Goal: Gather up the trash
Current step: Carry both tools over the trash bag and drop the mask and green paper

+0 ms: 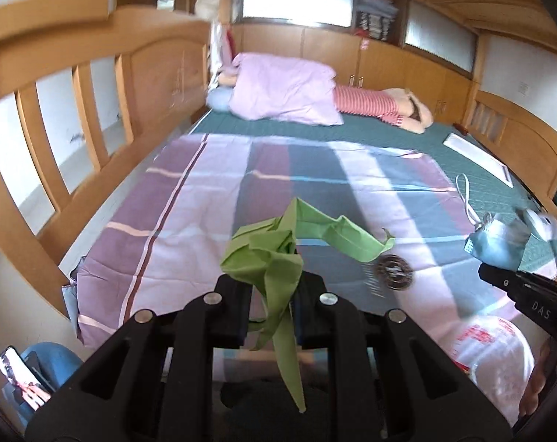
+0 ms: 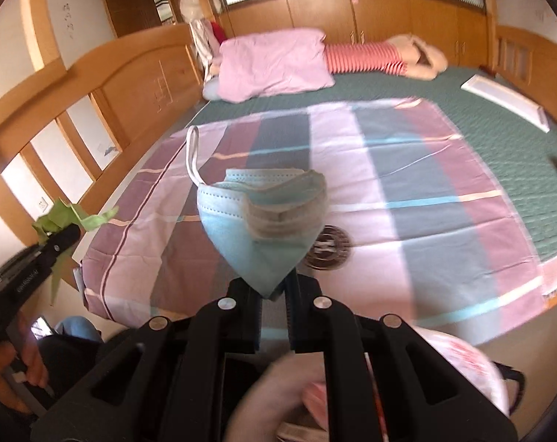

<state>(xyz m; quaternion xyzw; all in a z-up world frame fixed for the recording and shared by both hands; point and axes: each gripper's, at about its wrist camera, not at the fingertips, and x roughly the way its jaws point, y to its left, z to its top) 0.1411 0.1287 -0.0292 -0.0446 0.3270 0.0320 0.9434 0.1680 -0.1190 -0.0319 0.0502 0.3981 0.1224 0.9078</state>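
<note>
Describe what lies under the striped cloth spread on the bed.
Under the striped cloth a green quilted bed cover shows beyond its far and right edges. Whatever lies beneath the cloth's middle is covered and cannot be seen.

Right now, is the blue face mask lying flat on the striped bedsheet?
No, the blue face mask hangs pinched in the right claw, lifted above the striped bedsheet.
</note>
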